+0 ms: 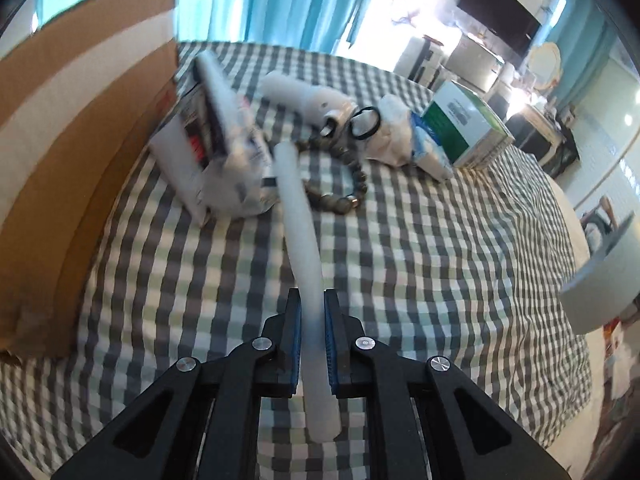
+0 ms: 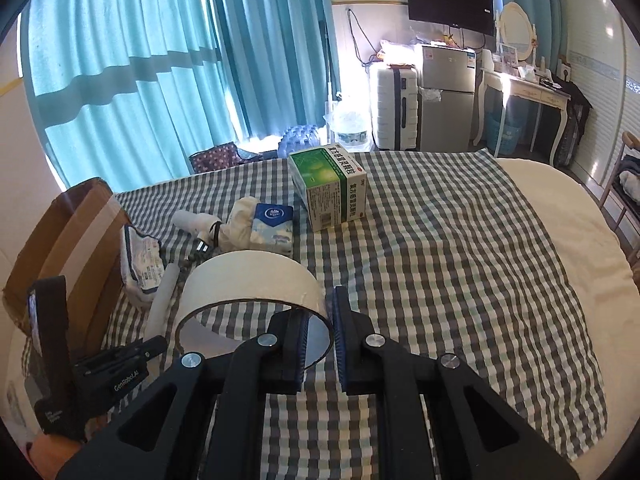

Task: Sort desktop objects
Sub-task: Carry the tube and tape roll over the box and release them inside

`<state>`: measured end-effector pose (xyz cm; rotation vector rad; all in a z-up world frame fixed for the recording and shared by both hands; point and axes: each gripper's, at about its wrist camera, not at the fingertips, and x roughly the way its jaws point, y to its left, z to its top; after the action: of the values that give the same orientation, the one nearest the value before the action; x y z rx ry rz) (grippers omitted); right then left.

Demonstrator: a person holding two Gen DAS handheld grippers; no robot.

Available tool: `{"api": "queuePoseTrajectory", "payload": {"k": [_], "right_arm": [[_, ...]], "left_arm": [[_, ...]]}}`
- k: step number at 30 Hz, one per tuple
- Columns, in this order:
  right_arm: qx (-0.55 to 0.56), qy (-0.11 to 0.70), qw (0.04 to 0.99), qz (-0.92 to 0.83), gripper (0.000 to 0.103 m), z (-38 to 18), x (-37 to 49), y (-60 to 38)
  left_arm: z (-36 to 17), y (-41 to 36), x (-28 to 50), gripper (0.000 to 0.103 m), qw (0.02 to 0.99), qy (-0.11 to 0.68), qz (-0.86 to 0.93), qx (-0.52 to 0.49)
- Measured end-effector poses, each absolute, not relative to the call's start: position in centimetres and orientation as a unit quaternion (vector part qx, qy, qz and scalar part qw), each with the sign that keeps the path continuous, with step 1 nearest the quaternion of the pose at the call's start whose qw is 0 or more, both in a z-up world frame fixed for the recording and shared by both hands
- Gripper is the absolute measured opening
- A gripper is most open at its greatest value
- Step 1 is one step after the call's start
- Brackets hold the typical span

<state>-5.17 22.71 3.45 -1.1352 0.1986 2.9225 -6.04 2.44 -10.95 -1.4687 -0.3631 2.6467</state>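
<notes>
While the left tool [image 1: 312, 344] is clamped on a white stick [image 1: 304, 248], the stick's long axis runs straight ahead of the fingers, its far tip reaching toward the clutter on the checked bed [image 1: 440, 260]. Left of that tool, and close, stands the cardboard box [image 1: 80, 140]; the bead bracelet [image 1: 352, 196] lies just beyond the stick's tip. The right tool [image 2: 320, 344] has its fingers pinched on the wall of a tape roll [image 2: 248, 280], one finger inside the ring and one outside, the roll extending ahead and to its left. By my judgement the left hand is nearer the box, so a leftward swing would bring the stick to it first.
</notes>
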Motion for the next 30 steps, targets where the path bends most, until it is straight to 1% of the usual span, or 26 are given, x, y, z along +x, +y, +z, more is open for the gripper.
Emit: {"api": "queuePoseTrajectory", "payload": {"k": [1, 3, 4, 9, 10, 11, 12, 17, 22, 30], "right_arm": [[-0.361, 0.065, 0.000, 0.930, 0.012, 3.5, -5.1, 22.8], [-0.363, 0.080, 0.001, 0.928, 0.012, 3.5, -5.1, 23.3], [-0.363, 0.088, 0.001, 0.928, 0.012, 3.5, -5.0, 23.5], [-0.357, 0.084, 0.007, 0.931, 0.012, 3.5, -4.7, 23.9], [-0.359, 0.089, 0.006, 0.929, 0.012, 3.2, -4.9, 24.1], [-0.361, 0.093, 0.006, 0.928, 0.012, 2.9, -5.1, 24.2], [-0.364, 0.095, 0.005, 0.926, 0.012, 2.6, -5.2, 24.3], [-0.371, 0.099, -0.005, 0.924, 0.012, 1.7, -5.7, 24.3], [-0.360, 0.107, -0.021, 0.927, 0.012, 2.0, -6.1, 24.1], [-0.350, 0.099, -0.049, 0.930, 0.012, 3.1, -4.8, 23.2]], "left_arm": [[-11.3, 2.2, -6.4, 0.013, 0.046, -0.129, 0.866, -0.480], [-12.4, 2.3, -7.4, 0.024, 0.042, -0.134, 0.860, -0.491], [-12.8, 2.5, -7.8, 0.030, 0.039, -0.126, 0.858, -0.496], [-13.4, 3.6, -8.7, 0.031, 0.040, -0.090, 0.867, -0.489], [-13.4, 3.7, -8.7, 0.028, 0.040, -0.081, 0.870, -0.485], [-13.4, 3.9, -8.6, 0.013, 0.037, -0.075, 0.872, -0.483], [-13.3, 3.9, -8.6, 0.010, 0.032, -0.072, 0.872, -0.483], [-10.2, 2.7, -7.6, 0.010, 0.032, -0.121, 0.885, -0.448], [-6.9, 2.6, -6.5, 0.009, 0.046, -0.102, 0.902, -0.416], [-3.1, 3.6, -3.5, 0.009, 0.051, -0.074, 0.911, -0.402]]}}
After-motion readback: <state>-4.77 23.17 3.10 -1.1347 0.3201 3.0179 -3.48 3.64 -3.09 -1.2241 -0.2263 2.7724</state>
